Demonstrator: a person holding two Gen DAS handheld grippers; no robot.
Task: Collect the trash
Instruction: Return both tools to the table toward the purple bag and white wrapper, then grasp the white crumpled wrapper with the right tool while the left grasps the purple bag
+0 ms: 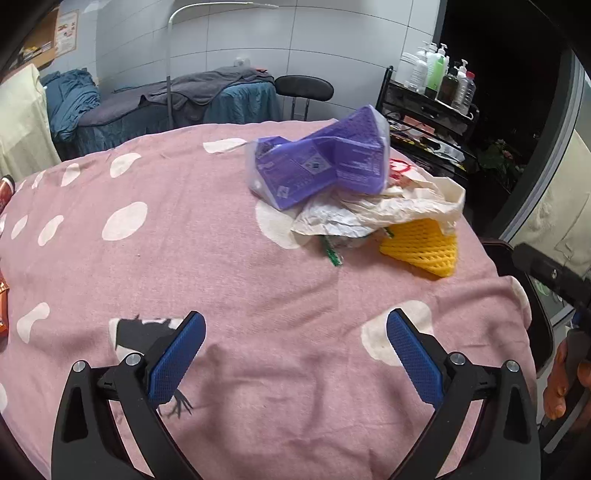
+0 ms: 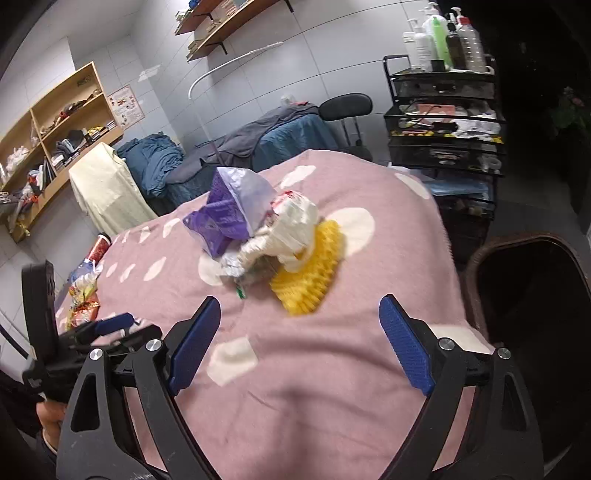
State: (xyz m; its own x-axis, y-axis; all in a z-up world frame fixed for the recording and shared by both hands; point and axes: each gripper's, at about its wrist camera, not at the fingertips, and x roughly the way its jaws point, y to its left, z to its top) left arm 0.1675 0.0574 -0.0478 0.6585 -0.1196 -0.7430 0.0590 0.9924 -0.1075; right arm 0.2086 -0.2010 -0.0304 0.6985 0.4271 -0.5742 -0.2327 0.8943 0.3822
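Fingers of left gripper (image 1: 295,354) and right gripper (image 2: 299,343) spread, empty; green wrapper (image 1: 332,253) half-hidden under crumpled paper (image 1: 384,210).

White tiled walls (image 2: 332,55). Bench under pink cloth with white spots (image 1: 221,258). Treatment bed with grey and blue covers (image 2: 266,136) at 12 o'clock, black stool (image 2: 345,105) beside it. Black wire trolley (image 2: 443,122) at 1 o'clock, pump bottles (image 2: 439,37) on top. Wooden shelving (image 2: 55,129) at 10 o'clock, cluttered; wall shelves (image 2: 221,22) above. Dark wicker basket (image 2: 476,280) at 3 o'clock. Right side unlit.
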